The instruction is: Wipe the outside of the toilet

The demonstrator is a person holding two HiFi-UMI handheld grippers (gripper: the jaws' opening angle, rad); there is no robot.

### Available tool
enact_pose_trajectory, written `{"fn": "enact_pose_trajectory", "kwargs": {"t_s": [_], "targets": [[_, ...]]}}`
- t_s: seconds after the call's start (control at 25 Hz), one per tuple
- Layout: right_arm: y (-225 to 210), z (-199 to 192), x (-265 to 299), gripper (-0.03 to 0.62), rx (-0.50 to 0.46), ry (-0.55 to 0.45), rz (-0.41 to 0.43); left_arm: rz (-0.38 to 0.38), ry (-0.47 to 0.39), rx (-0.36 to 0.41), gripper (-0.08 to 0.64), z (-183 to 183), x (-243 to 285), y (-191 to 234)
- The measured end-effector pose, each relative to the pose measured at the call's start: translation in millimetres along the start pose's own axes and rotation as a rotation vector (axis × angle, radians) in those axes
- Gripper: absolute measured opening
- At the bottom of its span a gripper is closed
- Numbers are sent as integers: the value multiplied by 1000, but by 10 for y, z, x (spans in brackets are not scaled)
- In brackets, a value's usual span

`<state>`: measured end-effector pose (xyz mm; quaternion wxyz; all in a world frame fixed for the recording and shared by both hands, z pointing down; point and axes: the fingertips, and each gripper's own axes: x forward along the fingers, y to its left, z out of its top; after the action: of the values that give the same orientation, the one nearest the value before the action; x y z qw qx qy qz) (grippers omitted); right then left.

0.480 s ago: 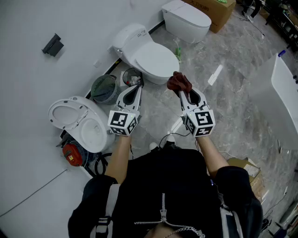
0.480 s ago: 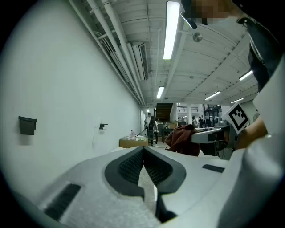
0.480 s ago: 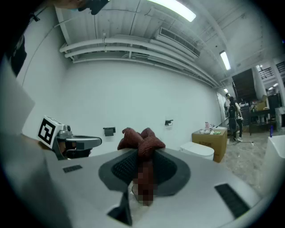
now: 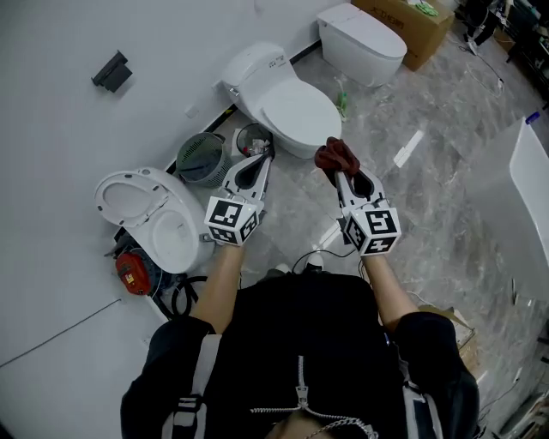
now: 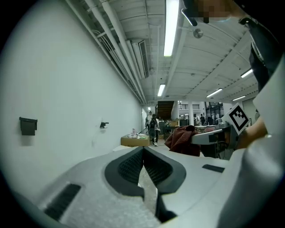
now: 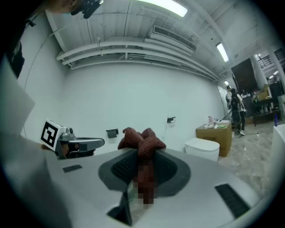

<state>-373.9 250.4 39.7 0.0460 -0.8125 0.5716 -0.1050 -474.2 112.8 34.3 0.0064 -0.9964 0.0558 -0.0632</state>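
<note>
A white toilet (image 4: 287,99) with its lid down stands against the wall ahead of me. My right gripper (image 4: 336,169) is shut on a dark red cloth (image 4: 336,156), which bunches above the jaw tips (image 6: 140,139) just off the toilet's front right. My left gripper (image 4: 260,161) is shut with nothing in it, its tips over the floor by the toilet's near left side. In the left gripper view the jaws meet at the tip (image 5: 143,153), and the red cloth (image 5: 183,139) shows off to the right.
A second white toilet (image 4: 364,34) and a cardboard box (image 4: 420,21) stand at the back right. An open-lidded toilet (image 4: 150,219) lies at my left, with a green basket (image 4: 202,159), a small bin (image 4: 251,139) and a red object (image 4: 129,272) near it. A white tub edge (image 4: 532,167) is at right.
Both grippers and the scene have shifted slightly right and down in the head view; the grippers keep the same pose and the cloth stays held.
</note>
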Motion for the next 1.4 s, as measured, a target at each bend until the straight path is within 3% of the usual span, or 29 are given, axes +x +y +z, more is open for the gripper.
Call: {"fn": "enact_pose_trajectory", "kwargs": {"t_s": [0.32, 0.56, 0.68, 0.84, 1.0, 1.16, 1.4], "targets": [[41, -145, 317, 84, 19, 33, 51, 27, 19, 11, 6, -58, 33, 215], [141, -226, 758, 84, 21, 52, 44, 23, 25, 5, 6, -154, 131, 714], [239, -271, 1128, 84, 17, 66, 18, 9, 31, -4, 6, -235, 233, 1162], [406, -367, 1646, 84, 23, 104, -63, -57, 45, -15, 6, -340, 427, 1806], [625, -458, 2258, 84, -4, 123, -124, -142, 75, 70, 6, -452, 625, 2393], [783, -444, 2756, 84, 5, 129, -199, -237, 102, 107, 6, -526, 768, 2819], [872, -481, 3261, 84, 29, 148, -281, -319, 132, 87, 6, -680, 933, 3278]]}}
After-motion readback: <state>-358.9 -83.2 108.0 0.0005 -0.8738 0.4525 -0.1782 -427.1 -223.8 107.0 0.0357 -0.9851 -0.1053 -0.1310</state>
